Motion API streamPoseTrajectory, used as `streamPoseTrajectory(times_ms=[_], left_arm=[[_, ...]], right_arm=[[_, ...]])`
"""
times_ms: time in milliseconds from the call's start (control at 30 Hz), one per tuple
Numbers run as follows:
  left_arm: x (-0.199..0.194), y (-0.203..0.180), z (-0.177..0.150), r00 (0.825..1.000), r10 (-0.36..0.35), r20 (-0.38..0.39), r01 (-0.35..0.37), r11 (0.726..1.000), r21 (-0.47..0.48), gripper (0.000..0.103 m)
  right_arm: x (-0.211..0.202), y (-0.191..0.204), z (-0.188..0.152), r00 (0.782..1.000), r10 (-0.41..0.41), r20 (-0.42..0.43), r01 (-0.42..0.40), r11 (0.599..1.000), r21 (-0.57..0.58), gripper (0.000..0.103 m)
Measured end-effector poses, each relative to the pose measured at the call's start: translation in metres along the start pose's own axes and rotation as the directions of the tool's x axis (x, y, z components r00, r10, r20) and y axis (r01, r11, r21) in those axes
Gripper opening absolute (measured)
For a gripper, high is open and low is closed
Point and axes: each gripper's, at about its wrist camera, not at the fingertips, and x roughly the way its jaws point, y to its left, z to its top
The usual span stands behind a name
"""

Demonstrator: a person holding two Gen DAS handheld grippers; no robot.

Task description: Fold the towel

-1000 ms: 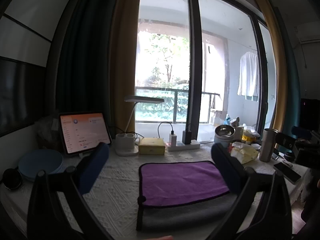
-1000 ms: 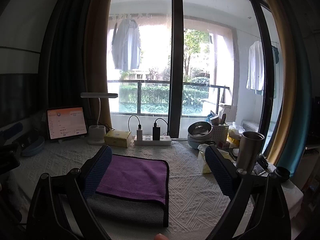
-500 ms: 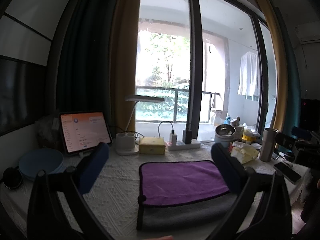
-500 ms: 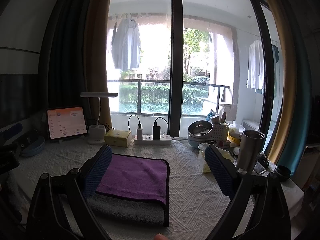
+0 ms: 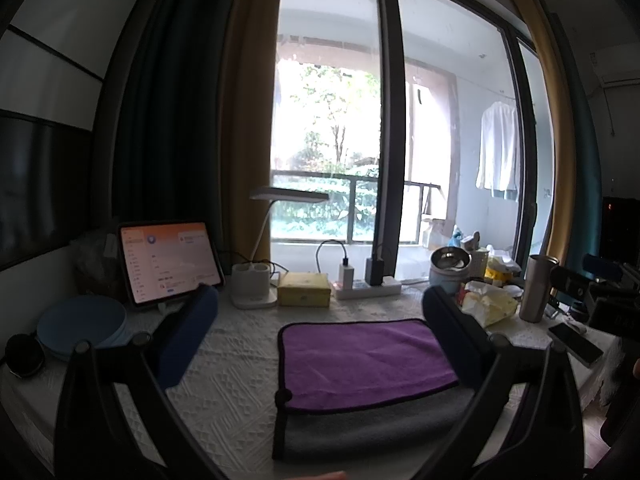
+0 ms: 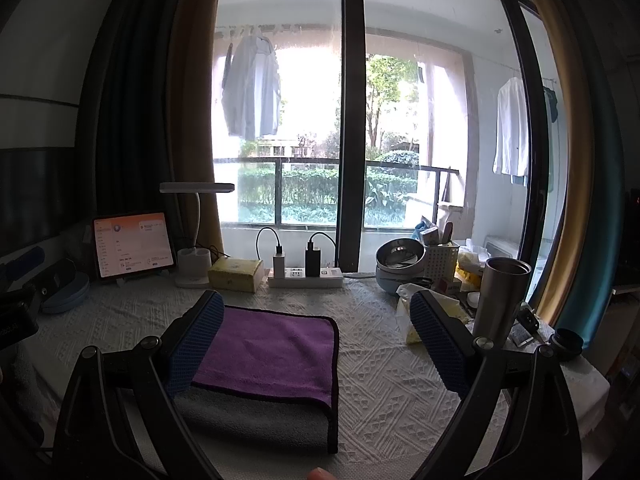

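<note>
Lying folded on the desk (image 5: 240, 364), the towel (image 5: 360, 352) sits between and beyond both spread claws: left claw (image 5: 320, 336), right claw (image 6: 316, 340), neither touching it.

A lit tablet (image 5: 170, 262), desk lamp (image 5: 262, 256), power strip (image 6: 306, 272) and steel tumbler (image 6: 500, 300) stand on the table (image 6: 384, 364).

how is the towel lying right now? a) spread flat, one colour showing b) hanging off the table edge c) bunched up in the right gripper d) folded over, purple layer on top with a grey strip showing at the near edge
d: the purple and grey microfibre towel lies on the white textured tablecloth, its purple layer folded over and a grey band exposed nearest the cameras; both grippers are open and hold nothing.
</note>
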Motion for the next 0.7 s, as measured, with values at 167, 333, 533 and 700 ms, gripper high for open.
streamPoseTrajectory(times_ms=[167, 333, 533, 700], left_arm=[[0.001, -0.001, -0.002, 1.0, 0.001, -0.009, -0.001, 1.0, -0.001, 0.103], [0.009, -0.001, -0.005, 0.999, 0.017, -0.033, -0.017, 1.0, 0.011, 0.103], [0.029, 0.007, -0.018, 0.993, 0.035, -0.113, -0.034, 0.999, 0.007, 0.103], [0.056, 0.018, -0.04, 0.974, 0.034, -0.225, -0.037, 0.999, -0.006, 0.103]], right_arm=[[0.003, 0.001, -0.003, 1.0, 0.005, -0.008, -0.005, 1.0, 0.002, 0.096], [0.008, -0.003, -0.006, 1.0, 0.006, -0.02, -0.006, 1.0, 0.008, 0.096], [0.021, -0.007, -0.016, 0.998, 0.017, -0.064, -0.015, 1.0, 0.018, 0.096], [0.04, -0.012, -0.028, 0.993, 0.022, -0.12, -0.018, 0.999, 0.029, 0.096]])
